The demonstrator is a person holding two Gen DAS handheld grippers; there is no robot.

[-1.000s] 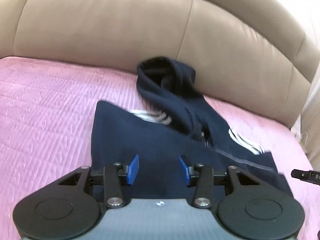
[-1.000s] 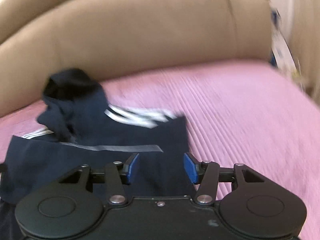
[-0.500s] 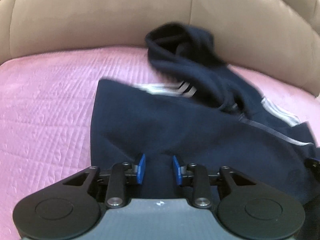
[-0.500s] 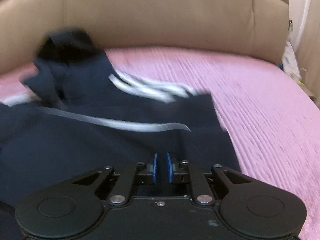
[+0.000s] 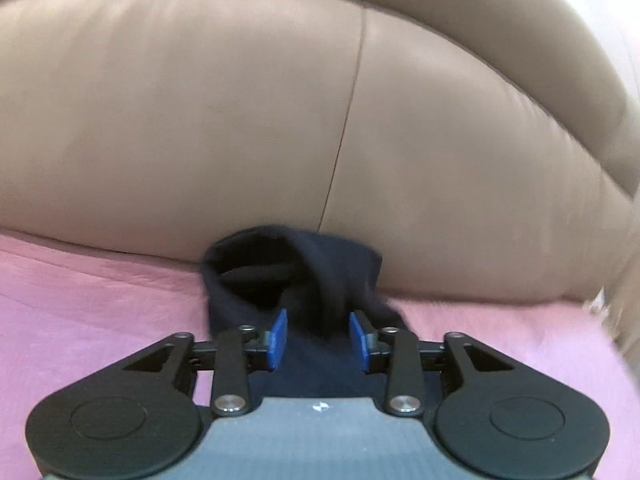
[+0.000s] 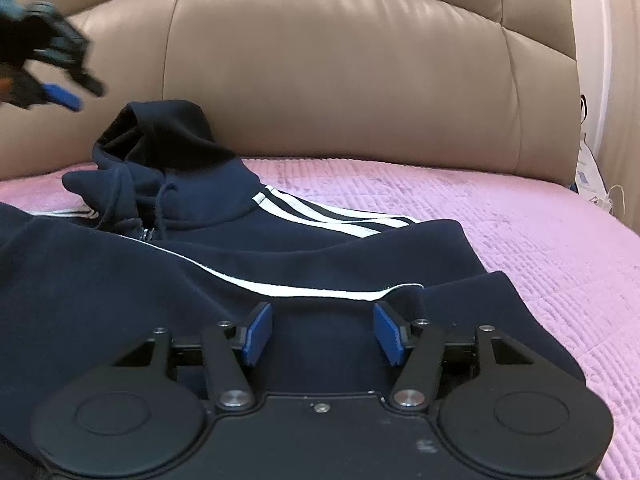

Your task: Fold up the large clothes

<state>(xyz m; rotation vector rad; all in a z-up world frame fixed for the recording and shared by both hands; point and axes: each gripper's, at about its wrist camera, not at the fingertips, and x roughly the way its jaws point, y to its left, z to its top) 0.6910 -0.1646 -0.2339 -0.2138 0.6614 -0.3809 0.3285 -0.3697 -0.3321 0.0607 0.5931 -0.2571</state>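
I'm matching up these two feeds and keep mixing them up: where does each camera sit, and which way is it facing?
Left wrist: rides on the left gripper, facing the hoodie's hood against the tan sofa back; its own jaws show, opening, around nothing.
Right wrist: rides on the right gripper, looking across the navy hoodie on the pink cover; its jaws show, opening, above the fabric, and the left gripper shows blurred at upper left.
Shared: hood, sofa back, pink cover.
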